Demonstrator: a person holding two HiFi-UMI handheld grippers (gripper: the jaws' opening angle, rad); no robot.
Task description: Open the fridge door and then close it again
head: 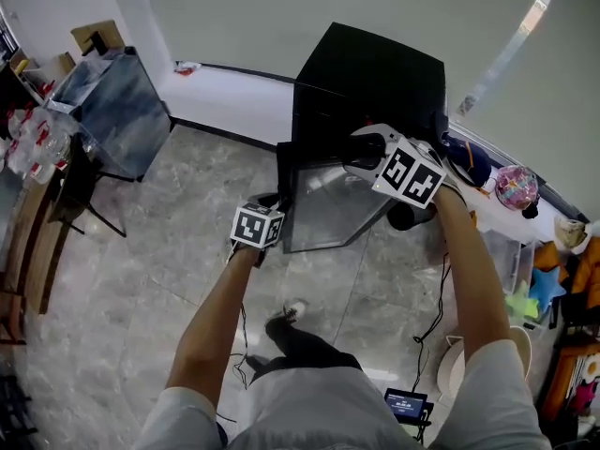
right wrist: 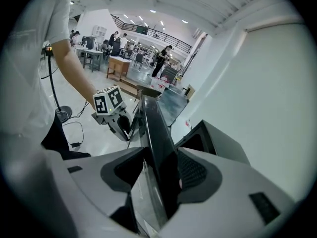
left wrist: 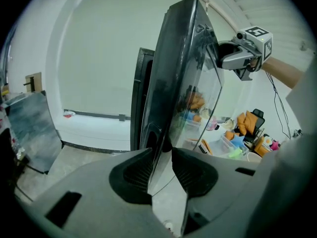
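Your fridge (head: 375, 73) is a small black cabinet standing at the far edge of the grey tiled floor (head: 169, 214), with its back against the pale wall (head: 281, 7). The fridge door (head: 333, 204) stands partly open, its glossy face swung out towards you and mirroring the room. You have both tools on that door. Your left gripper (left wrist: 161, 155) is on the door's free upright edge, low down; its fingers (left wrist: 136, 175) are drawn in fairly narrow, with the thin edge of the panel pinched between the ribbed pads. Your right gripper (right wrist: 161, 165) is higher, on the top part of the door nearer the cabinet; its fingers (right wrist: 195, 172) stand much wider, because the thick black slab of the door fills the gap between them and the pads press on both faces. From the head view the two marker cubes sit well apart along the door. Coloured toys and a bin lie along the floor's right edge.
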